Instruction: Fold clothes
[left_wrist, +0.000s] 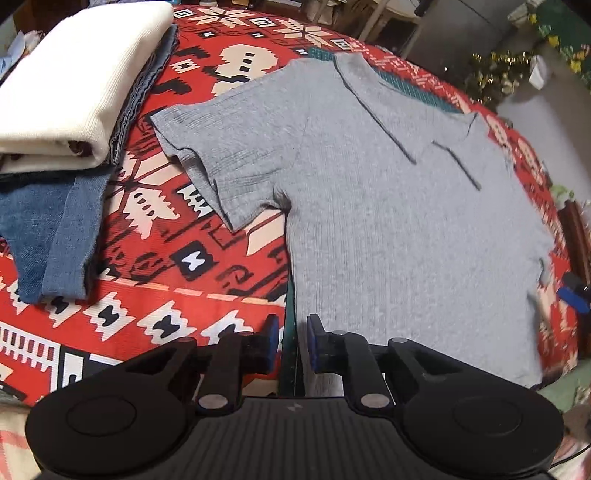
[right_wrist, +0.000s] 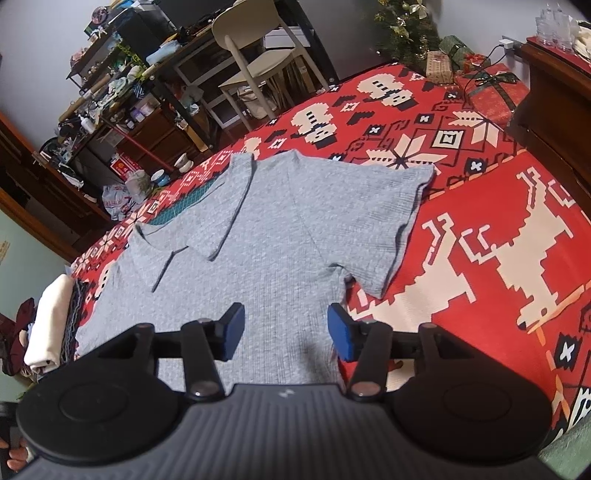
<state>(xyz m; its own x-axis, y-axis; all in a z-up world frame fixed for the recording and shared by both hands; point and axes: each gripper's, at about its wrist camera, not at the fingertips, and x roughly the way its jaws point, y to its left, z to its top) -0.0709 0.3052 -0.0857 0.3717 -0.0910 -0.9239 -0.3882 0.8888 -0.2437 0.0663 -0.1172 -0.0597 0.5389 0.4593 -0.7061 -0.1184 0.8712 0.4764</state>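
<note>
**Grey polo shirt spread flat, both tools loose above its hem**

The red blanket (right_wrist: 480, 229), woven with cream and black pixel-like figures and snowflakes, covers the whole work surface; whether a bed or a counter lies under it cannot be told. A strip of green cutting mat (left_wrist: 417, 88) shows beyond the shirt's collar.

The grey polo shirt (left_wrist: 388, 206), a fine ribbed knit, lies face up and flat in the middle of the blanket, collar toward 12 o'clock in the left wrist view, short sleeves spread to either side, placket open.

At 10 o'clock in the left wrist view sits a stack of folded clothes: a cream ribbed garment (left_wrist: 74, 85) on top, soft and thick, over folded blue denim (left_wrist: 51, 229) with a coarse twill weave.

The right tool (right_wrist: 286, 328) points steeply down over the shirt's lower body near its side seam. Its jaws stand half apart, released, the blue pads clear of the cloth and nothing between them.

The left tool (left_wrist: 291, 338) is tipped even more steeply down at the shirt's bottom corner, at 6 o'clock in its own view. Its jaws are narrowly parted and released; only the shirt's edge and the mat show through the gap, and no fabric is pinched.
</note>
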